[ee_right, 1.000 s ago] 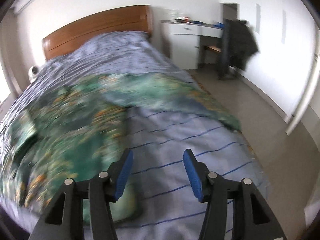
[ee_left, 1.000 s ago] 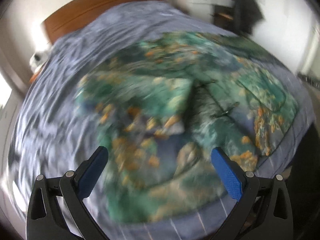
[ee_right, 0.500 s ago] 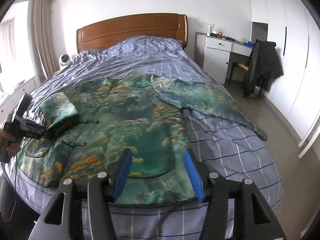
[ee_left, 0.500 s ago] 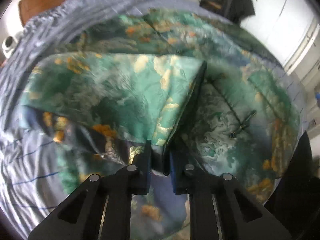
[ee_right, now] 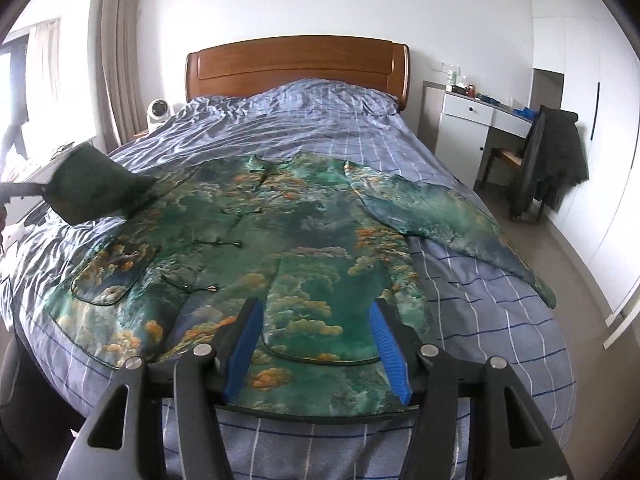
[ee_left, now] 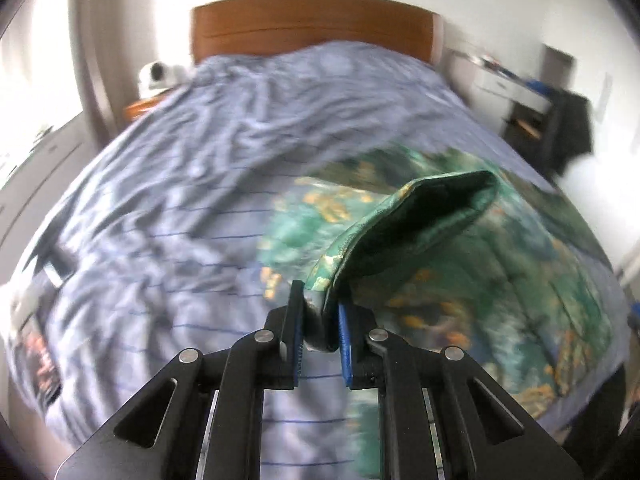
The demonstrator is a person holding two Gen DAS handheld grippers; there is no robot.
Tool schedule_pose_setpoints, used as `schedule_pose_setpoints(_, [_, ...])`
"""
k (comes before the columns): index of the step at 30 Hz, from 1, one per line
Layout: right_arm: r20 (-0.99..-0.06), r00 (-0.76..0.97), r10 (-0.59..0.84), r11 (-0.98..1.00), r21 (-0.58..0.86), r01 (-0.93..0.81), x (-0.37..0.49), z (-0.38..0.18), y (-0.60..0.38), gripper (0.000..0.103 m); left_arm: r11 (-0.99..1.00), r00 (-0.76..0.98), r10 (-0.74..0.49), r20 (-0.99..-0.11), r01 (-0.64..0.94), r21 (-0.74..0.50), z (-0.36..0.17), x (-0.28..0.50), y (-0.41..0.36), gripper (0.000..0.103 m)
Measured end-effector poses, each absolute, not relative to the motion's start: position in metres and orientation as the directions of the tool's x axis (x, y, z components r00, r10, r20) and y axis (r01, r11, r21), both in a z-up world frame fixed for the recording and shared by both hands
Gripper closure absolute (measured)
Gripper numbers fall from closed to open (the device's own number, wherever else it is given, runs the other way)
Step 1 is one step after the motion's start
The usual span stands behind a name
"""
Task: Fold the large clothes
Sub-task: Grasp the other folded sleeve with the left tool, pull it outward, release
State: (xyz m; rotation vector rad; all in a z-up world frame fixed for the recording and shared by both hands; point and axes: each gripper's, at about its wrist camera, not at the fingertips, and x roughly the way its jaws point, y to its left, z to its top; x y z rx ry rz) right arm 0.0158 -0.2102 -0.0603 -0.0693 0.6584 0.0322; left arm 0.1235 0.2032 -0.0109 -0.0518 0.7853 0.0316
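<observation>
We had the left tongs [ee_left: 319, 320] clamped on the sleeve cuff [ee_left: 424, 216] of the jacket [ee_right: 304, 256] spread on the bed [ee_right: 500, 320]; the right tongs [ee_right: 316, 344] hung open near its hem. We judged the sleeve needed carrying flat across the chest.

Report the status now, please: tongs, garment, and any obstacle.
Left tongs shut on sleeve cuff, lifted. Right tongs open above hem. Green cloud-patterned satin jacket flat on blue checked bedsheet. No obstacle seen.

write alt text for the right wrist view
An open right tool hovers over the hem of a green patterned jacket spread on a blue checked bed. At far left, the left tool lifts one sleeve.
</observation>
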Motion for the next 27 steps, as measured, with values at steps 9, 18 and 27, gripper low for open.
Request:
schedule_pose_setpoints(9, [-0.6,0.799,0.033,0.994,-0.065,-0.09,0.01,-0.057,-0.195,0.046,0.878,0.616,0.342,-0.71,-0.479,0.006,-0.033,0.08,0.329,0.072])
schedule_pose_setpoints(18, [-0.607,0.794,0.038,0.994,-0.061,-0.095,0.009,-0.06,-0.193,0.046,0.867,0.648,0.313,-0.694,-0.494,-0.07,-0.046,0.042,0.295,0.024])
schedule_pose_setpoints(27, [-0.608,0.793,0.035,0.991,-0.079,-0.104,0.008,-0.057,-0.188,0.046,0.945,0.723,0.088,-0.686,-0.279,-0.173,-0.048,0.063,0.211,0.018])
